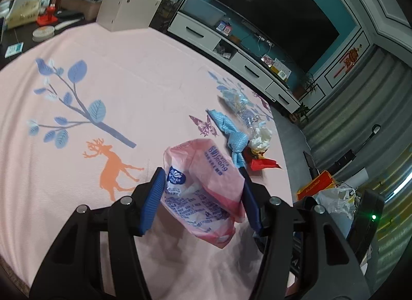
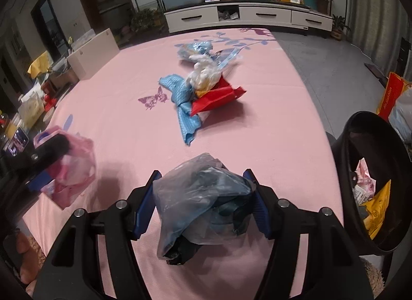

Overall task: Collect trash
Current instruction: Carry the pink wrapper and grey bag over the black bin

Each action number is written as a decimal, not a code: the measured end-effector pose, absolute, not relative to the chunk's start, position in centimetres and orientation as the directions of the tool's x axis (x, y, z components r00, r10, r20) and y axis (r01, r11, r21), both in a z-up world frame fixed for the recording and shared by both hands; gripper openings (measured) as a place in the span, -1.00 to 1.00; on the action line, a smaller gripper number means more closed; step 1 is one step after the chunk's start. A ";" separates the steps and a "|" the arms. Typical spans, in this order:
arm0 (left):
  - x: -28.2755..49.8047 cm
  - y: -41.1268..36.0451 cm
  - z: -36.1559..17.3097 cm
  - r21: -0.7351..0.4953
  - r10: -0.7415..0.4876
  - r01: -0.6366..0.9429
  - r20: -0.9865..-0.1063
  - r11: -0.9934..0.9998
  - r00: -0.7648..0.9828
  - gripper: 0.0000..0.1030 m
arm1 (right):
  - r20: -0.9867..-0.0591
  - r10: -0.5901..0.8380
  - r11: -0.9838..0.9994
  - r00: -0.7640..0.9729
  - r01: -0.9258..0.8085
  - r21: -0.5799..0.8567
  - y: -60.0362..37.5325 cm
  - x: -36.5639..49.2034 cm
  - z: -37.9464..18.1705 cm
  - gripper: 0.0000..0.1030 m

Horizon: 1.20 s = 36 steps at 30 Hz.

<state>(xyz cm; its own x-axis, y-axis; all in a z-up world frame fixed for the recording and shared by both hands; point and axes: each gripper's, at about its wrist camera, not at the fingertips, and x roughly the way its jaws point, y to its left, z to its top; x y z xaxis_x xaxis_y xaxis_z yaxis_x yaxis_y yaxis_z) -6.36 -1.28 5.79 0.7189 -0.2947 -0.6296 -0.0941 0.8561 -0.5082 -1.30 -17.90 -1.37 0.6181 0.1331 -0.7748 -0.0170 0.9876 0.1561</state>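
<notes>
So, both grippers are loaded: left gripper [image 1: 203,197] clamps a pink tissue pack [image 1: 203,186], right gripper [image 2: 202,202] pinches a grey plastic bag [image 2: 203,204], both just above the pink cloth [image 1: 77,145]. Bin [image 2: 373,184] at 3 o'clock w/ trash inside. Keep grip firm & swing over the rim before letting go.

Glossy crinkled plastic wrapper [image 1: 203,191], matt tablecloth [image 1: 128,81]

- Both views are dim indoor shots with a pinkish cast over the tablecloth [image 1: 128,93].
- Ceiling lamps glare as white spots on the dark television screen [image 1: 278,14] at 1 o'clock in the left wrist view.
- Soft shadows lie under the held items.
- Fisheye bending and black vignetting mark every corner.
- Slight blur softens the nearest objects.
</notes>
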 end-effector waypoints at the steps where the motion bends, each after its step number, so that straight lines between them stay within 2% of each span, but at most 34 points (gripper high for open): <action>1: -6.7 -1.3 6.3 -0.503 -0.291 -0.089 -0.625 0.860 0.724 0.12 | -0.772 0.129 0.988 0.623 -0.011 0.156 -18.1 -1.4 -1.2 0.25; 14: -9.4 -1.3 9.9 -0.510 -0.285 -0.050 -0.555 0.859 0.782 0.12 | -0.695 0.142 0.975 0.705 0.023 0.222 -20.9 -3.8 2.5 0.25; 20: -10.8 -3.2 11.6 -0.462 -0.292 0.022 -0.521 0.886 0.802 0.13 | -0.626 0.132 0.966 0.769 0.042 0.256 -22.5 -5.6 5.0 0.25; 30: -11.2 -6.2 11.6 -0.438 -0.370 0.128 -0.529 0.890 0.764 0.13 | -0.551 0.069 0.953 0.831 0.108 0.283 -25.8 -7.9 7.2 0.25; 36: -11.3 -8.0 11.3 -0.446 -0.437 0.197 -0.536 0.873 0.722 0.14 | -0.542 0.010 0.938 0.840 0.179 0.296 -28.1 -8.6 7.5 0.25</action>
<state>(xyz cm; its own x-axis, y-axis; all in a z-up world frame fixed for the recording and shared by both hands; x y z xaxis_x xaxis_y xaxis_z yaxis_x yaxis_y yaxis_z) -11.28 -8.04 11.26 0.7222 -0.4373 -0.5359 0.1973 0.8729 -0.4463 -8.58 -28.08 7.53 0.8405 0.0104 -0.5418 0.1795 0.9380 0.2964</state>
